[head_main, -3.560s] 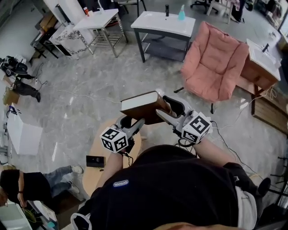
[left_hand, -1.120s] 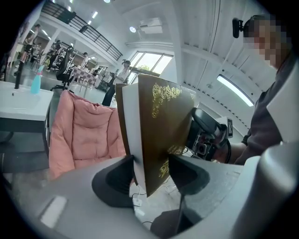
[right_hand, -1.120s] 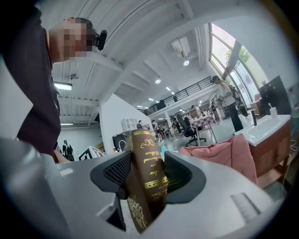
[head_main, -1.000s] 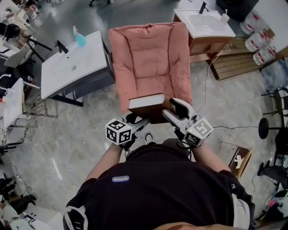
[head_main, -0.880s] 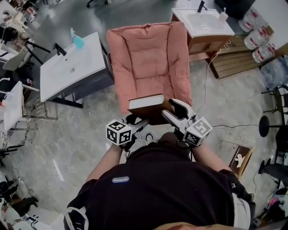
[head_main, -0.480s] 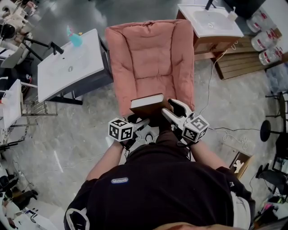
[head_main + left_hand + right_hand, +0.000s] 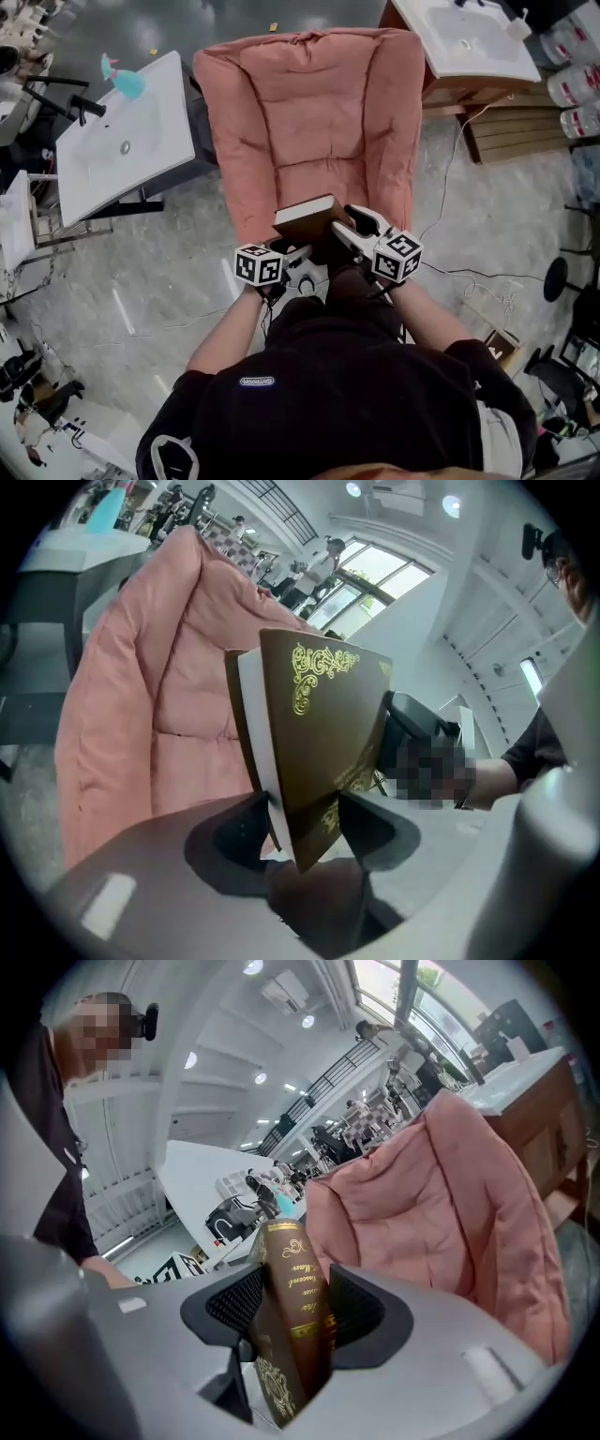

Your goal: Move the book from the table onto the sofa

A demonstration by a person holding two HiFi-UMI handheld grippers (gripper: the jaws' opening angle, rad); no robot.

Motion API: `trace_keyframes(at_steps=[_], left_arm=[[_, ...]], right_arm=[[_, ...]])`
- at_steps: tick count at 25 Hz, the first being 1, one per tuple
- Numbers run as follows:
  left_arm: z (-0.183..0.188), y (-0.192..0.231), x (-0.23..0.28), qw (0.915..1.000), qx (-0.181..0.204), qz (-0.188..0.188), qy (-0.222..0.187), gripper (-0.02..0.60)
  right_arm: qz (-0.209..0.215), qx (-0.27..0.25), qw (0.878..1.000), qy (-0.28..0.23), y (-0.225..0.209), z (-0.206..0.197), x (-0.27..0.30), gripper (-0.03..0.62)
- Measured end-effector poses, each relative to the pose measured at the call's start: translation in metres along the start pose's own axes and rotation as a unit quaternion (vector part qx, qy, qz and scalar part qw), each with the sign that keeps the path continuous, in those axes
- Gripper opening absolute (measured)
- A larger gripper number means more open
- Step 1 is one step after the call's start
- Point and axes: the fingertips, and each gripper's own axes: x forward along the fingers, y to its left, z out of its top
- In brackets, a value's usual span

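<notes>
A brown hardback book [image 7: 307, 219] with gold ornaments and white page edges hangs in the air between both grippers, just above the front edge of the pink padded sofa chair [image 7: 309, 103]. My left gripper [image 7: 298, 255] is shut on the book's [image 7: 319, 733] lower corner, page edge to the left. My right gripper [image 7: 343, 231] is shut on the book's spine [image 7: 295, 1302], gold lettering showing between the jaws. The pink sofa [image 7: 150, 696] fills the background of the left gripper view, and the sofa [image 7: 441, 1213] rises at the right of the right gripper view.
A white washbasin top on a dark frame [image 7: 122, 141] stands left of the sofa, with a teal spray bottle [image 7: 122, 80] on it. A second basin on a wooden cabinet [image 7: 469, 47] is at the back right. Cables [image 7: 469, 281] run over the grey marble floor.
The book has been carried from over the small table to the pink sofa. In the last second the sofa has come closer and the book sits over its front edge; both grippers stay shut on it.
</notes>
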Motion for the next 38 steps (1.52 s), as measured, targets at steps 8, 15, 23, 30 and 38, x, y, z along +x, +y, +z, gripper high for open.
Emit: trace_keyframes(at_steps=[8,15,23,30,38], left_arm=[[-0.007,0.082,0.086,0.9975,-0.043,0.025,0.05,0.244],[-0.023,0.136,0.137,0.9918,-0.087,0.036,0.087,0.245],[-0.027,0.181,0.169,0.9846,-0.123,0.067,0.104,0.244],[-0.019,0.211,0.171,0.9835,-0.107,0.122,0.08,0.175],[0.0,0.184,0.128,0.984,-0.092,0.151,0.019,0.17]], right_arm=[[-0.012,0.045,0.997,0.062,-0.109,-0.05,0.052,0.252],[-0.014,0.061,0.993,0.105,-0.172,-0.088,0.091,0.253],[-0.047,0.1,0.985,0.134,-0.232,-0.121,0.12,0.245],[-0.085,0.057,0.982,0.156,-0.255,-0.133,0.126,0.207],[-0.041,0.009,0.989,0.139,-0.202,-0.101,0.095,0.209]])
